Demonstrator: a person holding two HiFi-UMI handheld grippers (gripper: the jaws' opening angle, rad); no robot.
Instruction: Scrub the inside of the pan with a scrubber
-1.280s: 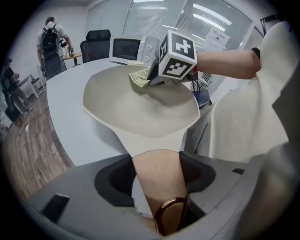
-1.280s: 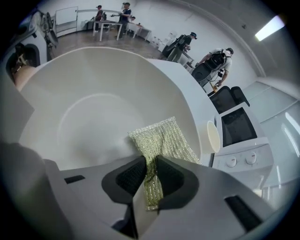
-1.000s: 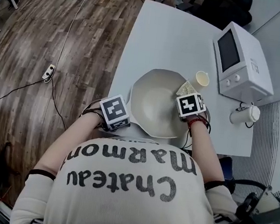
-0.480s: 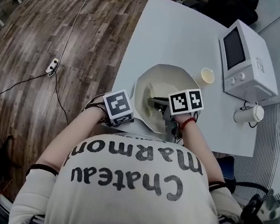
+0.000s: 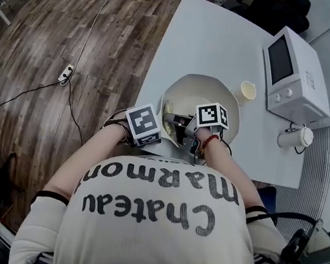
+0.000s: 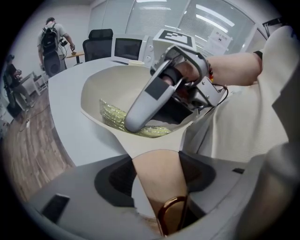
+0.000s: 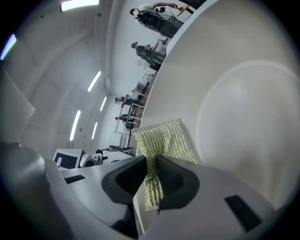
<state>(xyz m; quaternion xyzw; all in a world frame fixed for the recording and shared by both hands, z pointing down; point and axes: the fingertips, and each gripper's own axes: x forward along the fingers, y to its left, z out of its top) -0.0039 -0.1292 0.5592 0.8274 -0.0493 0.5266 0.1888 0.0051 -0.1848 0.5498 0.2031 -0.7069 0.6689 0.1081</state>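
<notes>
inside smooth cream pan [image 7: 243, 108], glittery mesh scrubber [image 7: 165, 140]

Overhead head view, gripper views near pan [image 5: 206, 90]

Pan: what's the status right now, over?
Left gripper jaws clamp tan handle of cream pan. Right gripper jaws pinch yellow-green mesh scrubber against pan's inside. Nothing blocking.

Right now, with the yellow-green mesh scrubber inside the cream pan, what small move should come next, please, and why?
Probably sweep the right gripper across the cream pan's floor: it pinches the yellow-green mesh scrubber against the side wall, and the left gripper clamps the coppery handle, steadying the pan.
</notes>
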